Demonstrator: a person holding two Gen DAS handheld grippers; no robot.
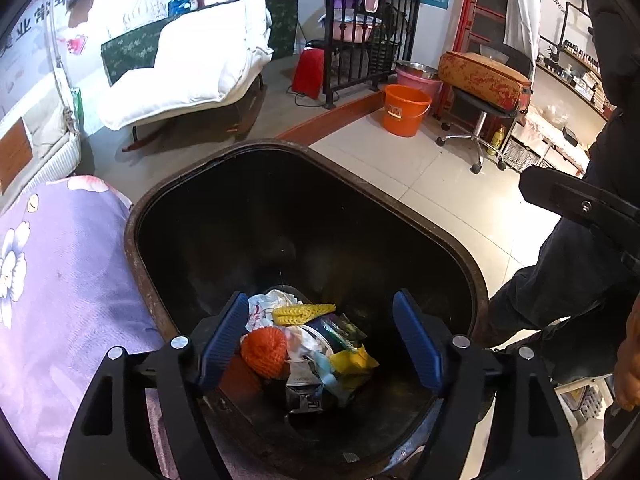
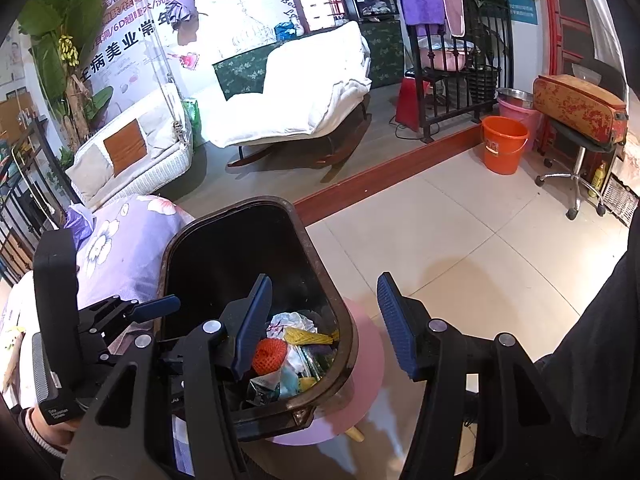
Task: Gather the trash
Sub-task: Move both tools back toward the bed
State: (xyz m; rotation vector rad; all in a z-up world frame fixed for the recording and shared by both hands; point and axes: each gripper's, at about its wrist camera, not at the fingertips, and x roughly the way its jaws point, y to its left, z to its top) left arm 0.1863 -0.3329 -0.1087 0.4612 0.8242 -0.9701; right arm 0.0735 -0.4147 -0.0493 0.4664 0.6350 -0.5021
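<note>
Two wide-open, empty tools, left tool [image 1: 320, 344] and right tool [image 2: 324, 328], above the trash [image 1: 308, 344] inside the bin [image 1: 440, 232].

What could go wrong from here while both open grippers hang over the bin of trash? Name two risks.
1. The trash bin seems to sit on a small pink stool; pushing its rim could tip it.
2. The left gripper and right gripper are close together over the bin and may collide when reaching for the orange foam net.

Both grippers, left gripper [image 1: 320, 344] and right gripper [image 2: 324, 328], have black angular frames, silver screws and ribbed blue pads [image 1: 416, 344]; the person wears dark trousers [image 1: 568, 272].
</note>
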